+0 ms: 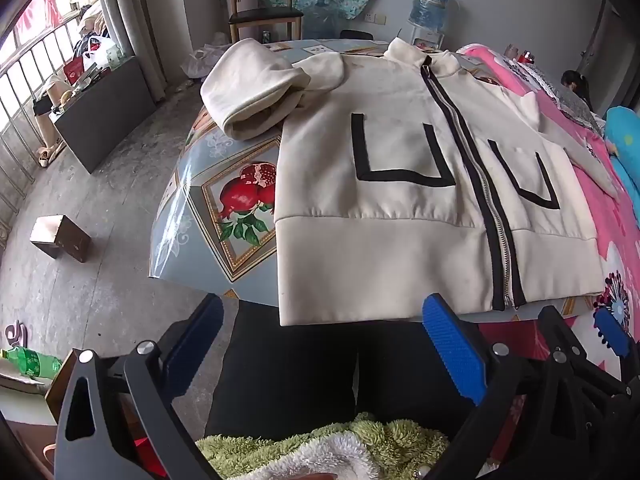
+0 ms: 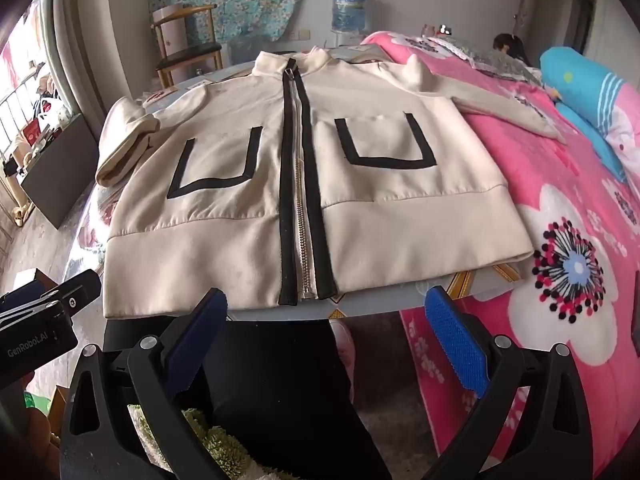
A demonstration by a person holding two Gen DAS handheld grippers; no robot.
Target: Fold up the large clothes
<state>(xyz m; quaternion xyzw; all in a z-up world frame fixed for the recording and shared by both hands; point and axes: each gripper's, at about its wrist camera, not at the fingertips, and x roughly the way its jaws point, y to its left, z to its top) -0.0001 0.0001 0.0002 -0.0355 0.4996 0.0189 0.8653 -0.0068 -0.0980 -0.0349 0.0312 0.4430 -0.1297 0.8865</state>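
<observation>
A cream zip-up jacket [image 1: 400, 200] with black trim and two black U-shaped pocket outlines lies front-up and flat on the table [image 1: 224, 208]; in the right wrist view the jacket [image 2: 248, 216] fills the middle. Its left sleeve [image 1: 252, 92] is bunched on the table, and its right sleeve [image 2: 508, 108] stretches onto the pink bedding. My left gripper [image 1: 328, 344] hangs open just short of the hem's left part, nothing between its blue pads. My right gripper [image 2: 332, 332] is also open, below the zipper's bottom end, holding nothing.
A pink flowered bed cover [image 2: 572, 248] lies to the right with a blue pillow [image 2: 584, 88]. A person's black-trousered legs [image 1: 288, 376] stand before the table. A wooden chair [image 1: 264, 4], a water dispenser [image 1: 430, 4] and a small box [image 1: 60, 236] stand on the concrete floor.
</observation>
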